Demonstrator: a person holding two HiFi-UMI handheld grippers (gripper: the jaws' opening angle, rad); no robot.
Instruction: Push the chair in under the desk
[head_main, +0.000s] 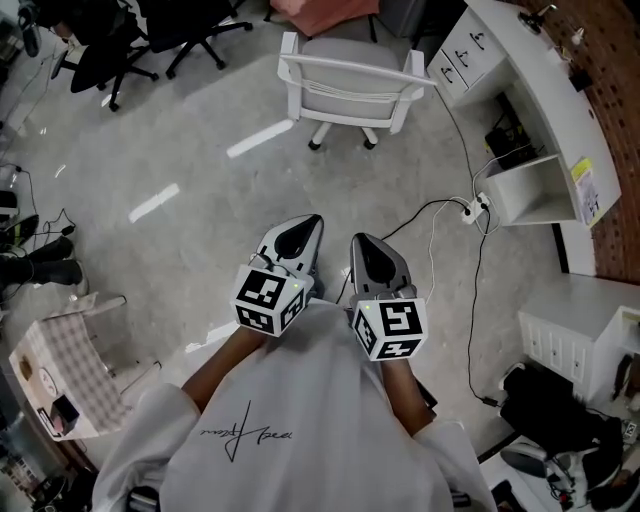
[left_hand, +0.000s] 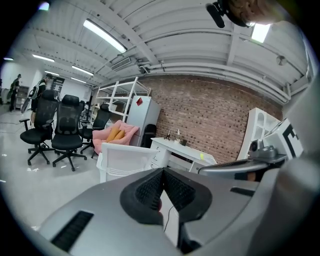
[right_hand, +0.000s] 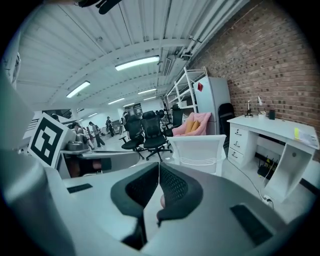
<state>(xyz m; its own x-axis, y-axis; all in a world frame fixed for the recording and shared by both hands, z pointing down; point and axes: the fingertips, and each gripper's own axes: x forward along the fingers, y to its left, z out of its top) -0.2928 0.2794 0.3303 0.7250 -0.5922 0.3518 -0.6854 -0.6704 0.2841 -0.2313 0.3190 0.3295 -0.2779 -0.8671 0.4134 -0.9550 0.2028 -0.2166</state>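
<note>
A white office chair (head_main: 350, 90) with a grey seat stands on castors on the floor, a little way out from the white desk (head_main: 545, 75) at the upper right, its backrest towards me. The same chair (left_hand: 125, 162) shows ahead in the left gripper view, and the chair (right_hand: 200, 152) sits left of the desk (right_hand: 275, 135) in the right gripper view. My left gripper (head_main: 303, 229) and right gripper (head_main: 362, 246) are held side by side close to my body, well short of the chair. Both are shut and hold nothing.
Black office chairs (head_main: 130, 40) stand at the upper left. A power strip (head_main: 478, 208) with black cables (head_main: 478, 300) lies on the floor by the desk's open end. A white drawer unit (head_main: 575, 335) is at the right, a checked box (head_main: 60, 365) at the lower left.
</note>
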